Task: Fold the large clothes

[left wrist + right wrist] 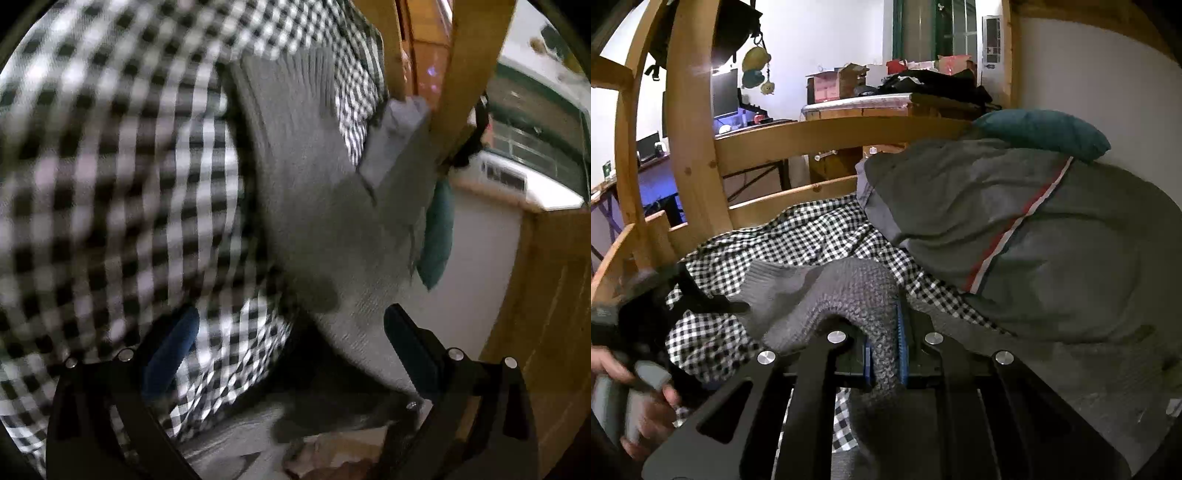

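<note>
The right tool is pinched on a bunched fold of the grey knit sweater, which trails left and far over the checkered bedding. The left tool stands spread, the sweater lying between its blue pads untouched. Motion blur smears the left view; no writing is legible.

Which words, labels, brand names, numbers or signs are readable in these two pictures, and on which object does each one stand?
No text can be read in either view.
Cardboard boxes on the far desk: any print is too small and blurred.
White wall unit: markings too small to read.
Grey knitted sweater and checked sheet: no label shows.
</note>
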